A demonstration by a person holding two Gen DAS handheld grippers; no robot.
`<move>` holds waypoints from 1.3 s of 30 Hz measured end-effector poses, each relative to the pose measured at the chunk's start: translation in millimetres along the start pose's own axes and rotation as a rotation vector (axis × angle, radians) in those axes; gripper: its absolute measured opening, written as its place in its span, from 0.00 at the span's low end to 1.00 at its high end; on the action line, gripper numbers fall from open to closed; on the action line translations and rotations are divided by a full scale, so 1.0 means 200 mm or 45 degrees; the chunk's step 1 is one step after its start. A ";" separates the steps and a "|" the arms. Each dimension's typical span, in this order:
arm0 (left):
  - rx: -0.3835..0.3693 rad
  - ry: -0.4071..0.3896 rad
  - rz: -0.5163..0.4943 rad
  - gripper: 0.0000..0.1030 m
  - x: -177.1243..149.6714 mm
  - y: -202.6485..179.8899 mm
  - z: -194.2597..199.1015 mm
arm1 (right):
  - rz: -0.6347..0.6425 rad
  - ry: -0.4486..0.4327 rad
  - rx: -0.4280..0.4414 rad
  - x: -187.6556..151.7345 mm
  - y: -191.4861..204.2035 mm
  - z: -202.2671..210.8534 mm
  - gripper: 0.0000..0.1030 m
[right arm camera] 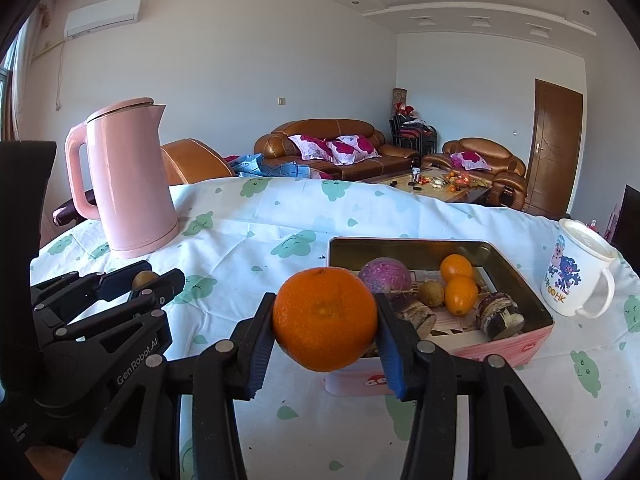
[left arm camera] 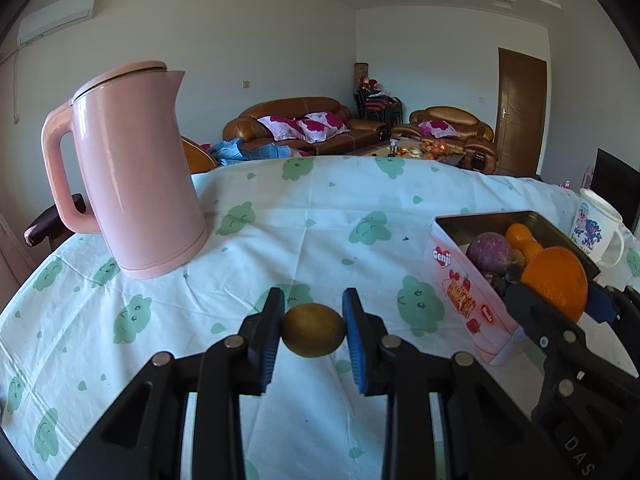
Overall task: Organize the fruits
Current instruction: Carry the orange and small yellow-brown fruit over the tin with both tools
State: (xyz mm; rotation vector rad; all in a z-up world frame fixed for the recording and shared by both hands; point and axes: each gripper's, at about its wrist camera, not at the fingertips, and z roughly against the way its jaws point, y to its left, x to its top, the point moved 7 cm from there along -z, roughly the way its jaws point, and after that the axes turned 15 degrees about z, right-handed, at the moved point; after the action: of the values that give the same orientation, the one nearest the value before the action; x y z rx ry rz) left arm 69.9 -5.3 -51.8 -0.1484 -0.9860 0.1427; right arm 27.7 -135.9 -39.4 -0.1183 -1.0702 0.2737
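Olive-brown and smooth, the small round fruit [left arm camera: 313, 335] sits clamped between the blue pads of the left gripper [left arm camera: 313, 334], its long axis running pad to pad. From these jaws the pink tin [left arm camera: 460, 288] lies ahead and to the right, with the right gripper [left arm camera: 554, 286] already at its near corner.

Seen from the right wrist, the right gripper [right arm camera: 325, 320] is clenched on a glossy, dimpled orange [right arm camera: 325, 318], and the tin's open mouth [right arm camera: 400, 242] lies just beyond the jaws. I judge this hand the nearer to dropping its fruit in.
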 end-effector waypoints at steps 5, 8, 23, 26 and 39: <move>-0.023 -0.001 -0.020 0.30 -0.02 -0.06 0.01 | 0.001 0.000 -0.025 -0.02 -0.06 0.02 0.48; -0.038 0.000 -0.024 0.30 -0.03 -0.10 0.01 | -0.002 0.001 -0.041 -0.03 -0.10 0.03 0.48; -0.131 0.007 -0.076 0.30 -0.07 -0.34 0.02 | -0.050 0.010 -0.121 -0.12 -0.32 0.08 0.48; -0.145 0.010 -0.085 0.30 -0.08 -0.38 0.02 | -0.053 0.013 -0.136 -0.13 -0.36 0.09 0.48; -0.199 0.030 -0.121 0.30 -0.13 -0.55 0.04 | -0.077 0.025 -0.188 -0.19 -0.51 0.12 0.48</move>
State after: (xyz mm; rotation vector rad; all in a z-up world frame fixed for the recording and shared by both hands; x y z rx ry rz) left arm 54.8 -117.4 -48.2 -0.2451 -0.9784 -0.0233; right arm 5.5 -245.5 -36.3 -0.2201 -1.0723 0.1387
